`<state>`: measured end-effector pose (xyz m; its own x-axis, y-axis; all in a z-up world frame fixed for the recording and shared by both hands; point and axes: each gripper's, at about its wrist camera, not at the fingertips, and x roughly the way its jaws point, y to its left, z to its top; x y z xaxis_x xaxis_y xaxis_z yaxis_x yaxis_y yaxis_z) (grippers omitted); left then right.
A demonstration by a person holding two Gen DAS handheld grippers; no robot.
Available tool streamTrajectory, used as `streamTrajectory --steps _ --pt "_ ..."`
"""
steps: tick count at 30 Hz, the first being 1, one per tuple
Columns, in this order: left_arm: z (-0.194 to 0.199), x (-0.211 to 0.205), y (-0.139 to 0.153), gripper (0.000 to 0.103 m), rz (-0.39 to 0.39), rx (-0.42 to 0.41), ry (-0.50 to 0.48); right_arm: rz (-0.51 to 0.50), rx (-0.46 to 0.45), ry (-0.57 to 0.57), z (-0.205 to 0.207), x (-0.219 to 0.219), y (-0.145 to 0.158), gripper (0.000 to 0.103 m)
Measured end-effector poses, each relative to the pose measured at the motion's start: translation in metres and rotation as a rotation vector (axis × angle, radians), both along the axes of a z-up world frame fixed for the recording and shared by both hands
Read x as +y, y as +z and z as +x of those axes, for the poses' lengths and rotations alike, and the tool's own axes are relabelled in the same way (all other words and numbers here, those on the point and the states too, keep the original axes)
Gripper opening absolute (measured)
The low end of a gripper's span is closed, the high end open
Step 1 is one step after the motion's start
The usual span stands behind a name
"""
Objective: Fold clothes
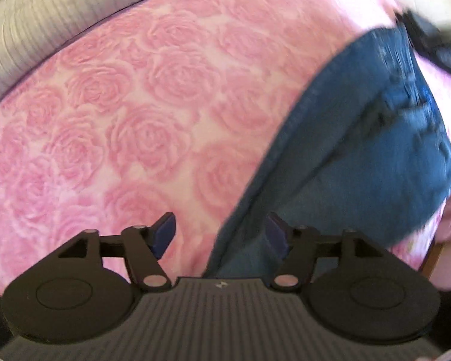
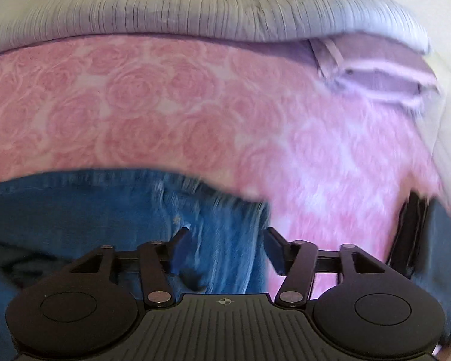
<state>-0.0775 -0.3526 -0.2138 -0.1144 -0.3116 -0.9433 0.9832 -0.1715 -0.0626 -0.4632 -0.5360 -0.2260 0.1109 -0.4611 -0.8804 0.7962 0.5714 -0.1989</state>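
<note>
Blue denim jeans point(image 1: 360, 156) lie on a pink rose-patterned bedspread point(image 1: 120, 120). In the left wrist view, the garment runs diagonally from lower centre to upper right, its left edge a stitched seam. In the right wrist view, the jeans point(image 2: 105, 210) cover the lower left, their upper edge crossing the bedspread. Motion blur obscures finer detail.

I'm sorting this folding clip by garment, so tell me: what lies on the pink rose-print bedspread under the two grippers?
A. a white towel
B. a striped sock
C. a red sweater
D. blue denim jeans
D: blue denim jeans lie across the pink rose-print bedspread, seen from both wrists.
</note>
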Motion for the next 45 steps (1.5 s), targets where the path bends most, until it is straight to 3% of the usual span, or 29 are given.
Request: streamTrajectory --steps 4,6,7,9,10,15,18,20,22,26,27,28,30,31,34,37,40,42,45 --pt "-0.002 -0.026 -0.042 0.062 0.025 0.068 -0.05 0.086 -0.018 -0.127 -0.028 0.024 -0.011 0.065" --pt "-0.007 -0.041 -0.067 0.057 0.063 0.119 -0.089 0.127 -0.036 -0.201 -0.045 0.033 -0.018 0.067" --pt "-0.01 -0.046 -0.077 0.048 0.088 0.142 -0.107 0.132 -0.043 -0.215 -0.052 0.034 -0.019 0.068" --pt "-0.016 -0.053 -0.088 0.004 0.12 0.156 -0.146 0.13 -0.066 -0.223 -0.06 0.034 -0.021 0.069" --pt "-0.019 -0.054 -0.09 0.002 0.128 0.148 -0.166 0.124 -0.078 -0.216 -0.061 0.028 -0.022 0.069" --pt "-0.023 -0.051 -0.064 0.002 0.096 0.095 -0.221 0.075 -0.164 -0.172 -0.063 -0.016 -0.022 0.069" --pt "-0.024 -0.054 -0.037 0.002 0.075 0.059 -0.232 0.155 -0.273 -0.125 -0.063 -0.052 -0.033 0.068" --pt "-0.026 -0.063 -0.021 0.002 0.057 0.022 -0.234 0.251 -0.308 -0.11 -0.062 -0.077 -0.044 0.025" --pt "-0.027 -0.083 -0.006 0.002 0.026 -0.037 -0.231 0.278 -0.291 -0.052 -0.052 -0.102 -0.046 0.016" --pt "-0.029 -0.139 -0.008 0.004 0.013 -0.187 -0.208 0.264 -0.274 0.074 -0.026 -0.145 -0.056 0.015" --pt "-0.029 -0.154 -0.018 0.007 0.042 -0.216 -0.202 0.263 -0.282 0.081 -0.022 -0.156 -0.062 0.015" --pt "-0.029 -0.164 -0.029 0.018 0.067 -0.244 -0.189 0.268 -0.281 0.085 -0.017 -0.166 -0.069 0.019" --pt "-0.029 -0.167 -0.038 0.023 0.08 -0.277 -0.15 0.255 -0.212 0.069 -0.012 -0.173 -0.083 0.047" --pt "-0.026 -0.16 -0.036 0.026 0.062 -0.279 -0.125 0.213 -0.183 0.06 -0.013 -0.169 -0.081 0.063" --pt "-0.009 -0.132 -0.021 0.034 0.035 -0.259 0.002 0.122 -0.216 0.04 -0.028 -0.141 -0.06 0.065" --pt "0.019 -0.084 -0.004 0.036 0.047 -0.231 0.148 0.071 -0.251 0.024 -0.036 -0.1 -0.039 0.065" --pt "0.049 -0.029 0.004 0.038 0.077 -0.182 0.278 0.118 -0.342 0.097 -0.009 -0.043 -0.021 0.065" --pt "0.066 0.006 0.002 0.041 0.098 -0.152 0.31 0.168 -0.41 0.171 0.017 -0.003 -0.009 0.065" --pt "0.084 0.054 -0.007 0.042 0.116 -0.109 0.256 0.31 -0.508 0.412 0.096 0.071 -0.001 0.065"
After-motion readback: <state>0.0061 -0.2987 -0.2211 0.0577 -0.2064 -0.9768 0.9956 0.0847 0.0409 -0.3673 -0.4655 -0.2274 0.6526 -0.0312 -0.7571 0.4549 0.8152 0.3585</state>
